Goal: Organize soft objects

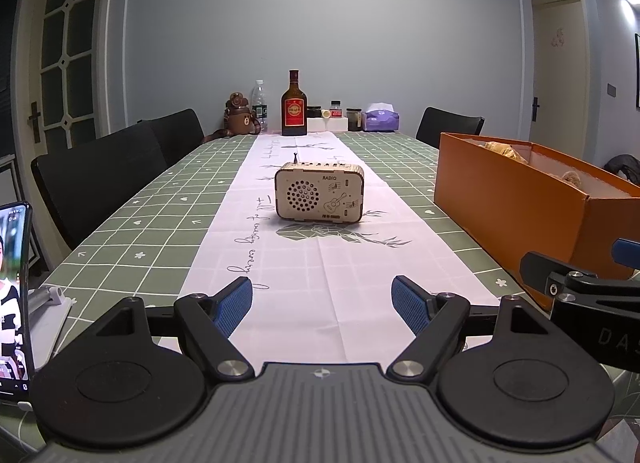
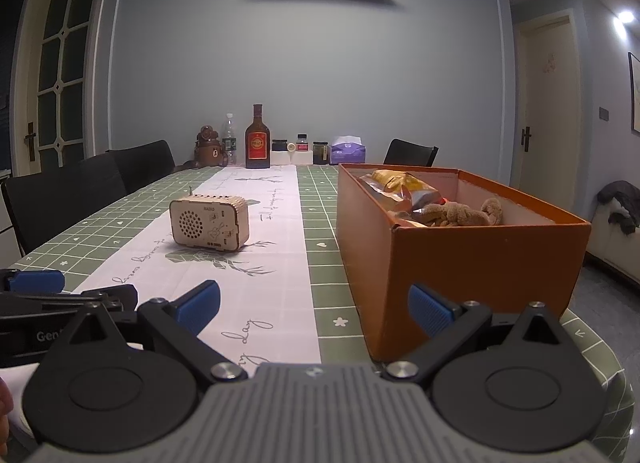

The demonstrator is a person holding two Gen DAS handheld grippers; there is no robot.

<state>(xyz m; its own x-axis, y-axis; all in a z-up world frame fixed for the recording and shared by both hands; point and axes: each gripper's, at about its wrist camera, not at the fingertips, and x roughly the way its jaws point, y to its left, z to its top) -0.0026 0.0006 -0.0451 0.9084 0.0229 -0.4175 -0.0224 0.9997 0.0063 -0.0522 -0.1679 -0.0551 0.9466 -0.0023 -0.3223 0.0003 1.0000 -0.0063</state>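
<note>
A brown plush toy (image 2: 464, 214) lies inside the orange cardboard box (image 2: 472, 263), against the near end of the box's interior, touching a crumpled foil snack bag (image 2: 396, 189) that fills the far part of the box. From the left wrist view only a tuft of the plush (image 1: 571, 178) and the top of the bag (image 1: 502, 150) show above the box wall (image 1: 508, 199). The box stands on the right side of the table, on the green checked tablecloth (image 2: 320, 191), just beside the white runner (image 2: 256, 263) that goes down the table's middle.

The right gripper (image 2: 314, 305) hovers low at the near edge of the table with its blue-padded fingers spread wide and nothing between them; its right finger (image 2: 430, 309) is in front of the box's near left corner. The left gripper (image 1: 322, 305) sits just to its left over the runner, its fingers likewise spread wide and empty. Each gripper shows at the edge of the other's view.

On the runner, at mid-table and well apart from both grippers, stands a small wooden radio (image 1: 319, 197) with a round speaker grille and a guitar engraving. At the far end, near the wall, are a brown bear figure (image 1: 239, 114), a clear water bottle (image 1: 260, 105), an amber liquor bottle with a red label (image 1: 294, 107), several small jars (image 1: 354, 119) and a purple tissue pack (image 1: 380, 118). Black chairs (image 1: 104, 179) line the left side and one stands at the far right. At the near left a phone (image 1: 14, 295) with a lit screen stands upright on a stand.
</note>
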